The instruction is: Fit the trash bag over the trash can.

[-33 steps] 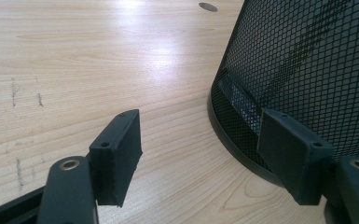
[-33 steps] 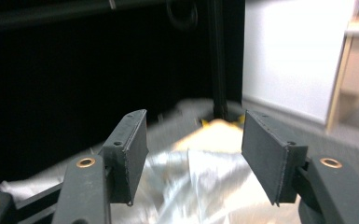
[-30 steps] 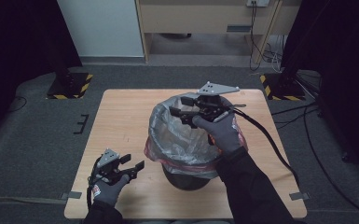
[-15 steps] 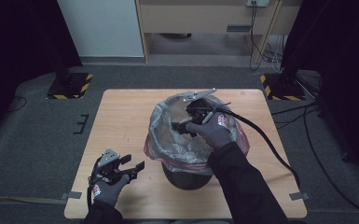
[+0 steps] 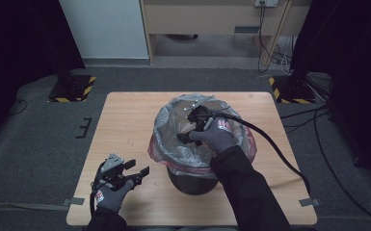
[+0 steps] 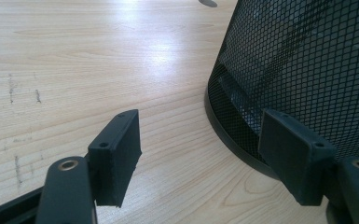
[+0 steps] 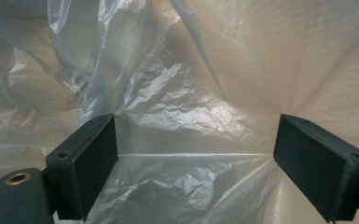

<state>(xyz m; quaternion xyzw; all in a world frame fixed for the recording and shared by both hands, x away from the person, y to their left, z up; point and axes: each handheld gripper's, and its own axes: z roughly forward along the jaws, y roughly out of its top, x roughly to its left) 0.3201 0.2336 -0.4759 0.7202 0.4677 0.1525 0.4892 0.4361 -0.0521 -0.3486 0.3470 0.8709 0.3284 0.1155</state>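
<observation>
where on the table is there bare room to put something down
The table lies bare from its left edge to the mesh bin, beyond the left gripper. A narrower strip runs along the far edge. Crowded: the middle, where the bag holds the right gripper.

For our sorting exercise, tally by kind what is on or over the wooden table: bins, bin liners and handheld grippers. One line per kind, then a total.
Black mesh bin: 1
Clear plastic liner with a pink edge: 1
Handheld grippers: 2, the left gripper open beside the bin, the right gripper open inside the liner
Total: 4
</observation>
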